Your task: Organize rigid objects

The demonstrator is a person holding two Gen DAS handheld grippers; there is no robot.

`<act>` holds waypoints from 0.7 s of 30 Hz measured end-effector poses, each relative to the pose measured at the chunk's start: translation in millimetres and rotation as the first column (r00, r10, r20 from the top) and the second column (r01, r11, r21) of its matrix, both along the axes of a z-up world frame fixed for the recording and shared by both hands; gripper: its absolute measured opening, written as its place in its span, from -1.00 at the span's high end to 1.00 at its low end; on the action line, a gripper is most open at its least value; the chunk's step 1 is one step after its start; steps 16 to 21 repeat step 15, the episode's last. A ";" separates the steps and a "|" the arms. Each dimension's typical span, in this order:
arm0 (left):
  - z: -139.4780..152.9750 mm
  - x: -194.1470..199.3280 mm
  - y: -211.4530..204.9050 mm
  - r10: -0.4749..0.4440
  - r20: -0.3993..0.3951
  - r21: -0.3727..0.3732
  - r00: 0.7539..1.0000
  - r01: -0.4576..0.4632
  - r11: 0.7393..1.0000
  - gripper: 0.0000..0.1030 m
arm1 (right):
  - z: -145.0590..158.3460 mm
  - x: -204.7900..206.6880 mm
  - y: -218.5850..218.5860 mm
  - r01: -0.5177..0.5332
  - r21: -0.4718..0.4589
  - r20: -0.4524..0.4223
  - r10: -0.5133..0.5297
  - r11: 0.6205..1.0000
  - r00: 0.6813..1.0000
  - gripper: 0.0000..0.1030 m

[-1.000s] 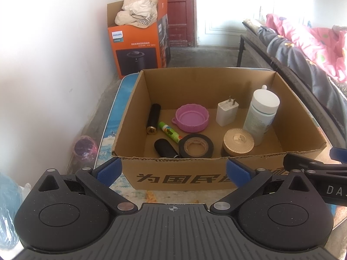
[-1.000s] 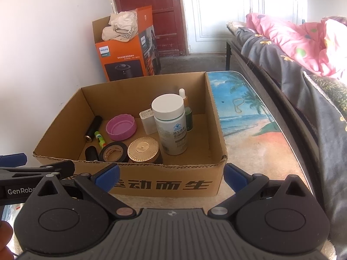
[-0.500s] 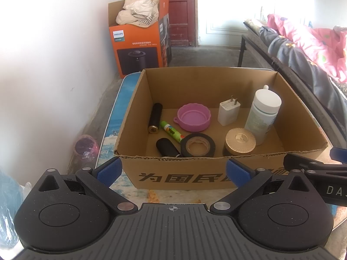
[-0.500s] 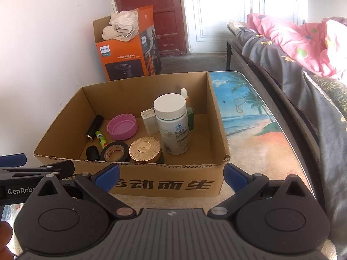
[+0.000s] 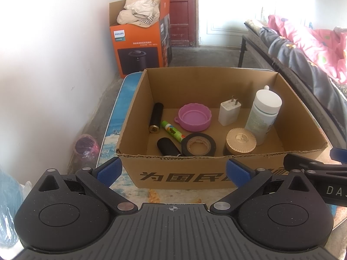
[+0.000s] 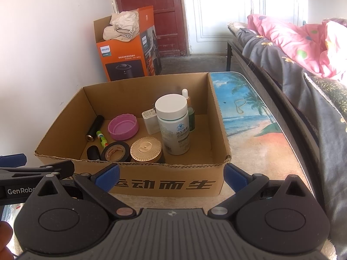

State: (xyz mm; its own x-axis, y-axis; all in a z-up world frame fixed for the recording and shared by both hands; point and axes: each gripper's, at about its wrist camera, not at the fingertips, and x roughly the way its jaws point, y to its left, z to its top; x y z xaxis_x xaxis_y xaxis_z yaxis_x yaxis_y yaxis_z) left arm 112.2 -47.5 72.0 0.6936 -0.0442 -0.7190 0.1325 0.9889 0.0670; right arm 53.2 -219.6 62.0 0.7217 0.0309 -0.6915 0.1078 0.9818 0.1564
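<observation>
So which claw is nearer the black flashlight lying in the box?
Left. The left claw sits before the box's left half, where the black flashlight lies. The right claw is before the right half, with the flashlight far left.

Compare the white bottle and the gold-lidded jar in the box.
The white bottle stands tall with a plain white cap; the gold-lidded jar is squat, with a ridged gold lid on a dark body. The bottle carries a printed label; no label shows on the jar. Both stand upright, side by side, in the cardboard box.
</observation>
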 end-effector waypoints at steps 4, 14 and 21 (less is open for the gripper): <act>0.1 0.0 0.5 0.000 0.001 0.000 1.000 0.000 1.000 -0.99 | 0.2 -0.1 -0.2 -0.001 0.001 0.000 0.001 1.000 1.000 -1.00; 1.5 -0.7 1.1 0.002 0.001 -0.002 1.000 -0.002 1.000 -0.99 | 1.0 -1.1 1.0 -0.001 -0.002 0.002 0.001 1.000 1.000 -1.00; 1.7 -0.7 1.4 0.002 0.001 -0.002 1.000 -0.002 1.000 -0.99 | 0.9 -1.1 1.0 0.000 -0.001 0.002 0.000 1.000 1.000 -1.00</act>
